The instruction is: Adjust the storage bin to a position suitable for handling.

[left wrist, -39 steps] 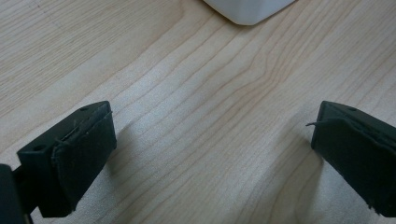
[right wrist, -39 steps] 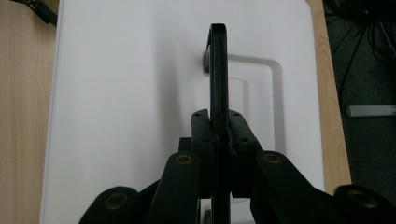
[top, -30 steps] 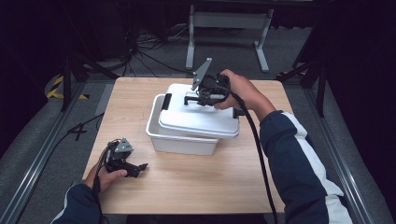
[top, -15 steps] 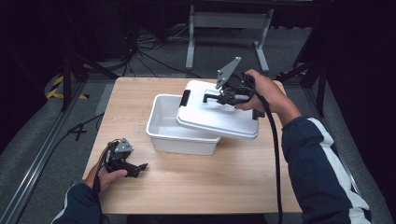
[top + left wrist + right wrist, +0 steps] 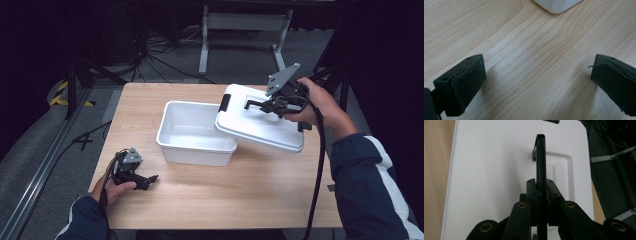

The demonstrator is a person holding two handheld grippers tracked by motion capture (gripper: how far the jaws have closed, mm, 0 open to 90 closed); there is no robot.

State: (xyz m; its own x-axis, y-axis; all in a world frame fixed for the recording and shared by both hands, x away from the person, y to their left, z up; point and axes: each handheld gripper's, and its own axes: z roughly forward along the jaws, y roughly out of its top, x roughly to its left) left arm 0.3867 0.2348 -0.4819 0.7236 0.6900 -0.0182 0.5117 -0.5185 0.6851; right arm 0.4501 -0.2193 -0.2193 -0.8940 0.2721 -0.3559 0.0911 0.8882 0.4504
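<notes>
Smooth white lid [image 5: 260, 122] shifted right off rectangular tub [image 5: 196, 133], right tongs [image 5: 276, 105] clamped

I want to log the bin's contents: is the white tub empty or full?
Empty. The high view shows the white tub with bare inner walls and floor; its lid is held off to one side by the right gripper.

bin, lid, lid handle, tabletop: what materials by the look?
Bin: white plastic, likely; smooth moulded walls, soft sheen.
Lid: same white plastic, moulded recess.
Lid handle, clamped by the right gripper: black, probably plastic; glossy edge.
Tabletop: pale wood or wood-look laminate; visible grain, matte.
</notes>
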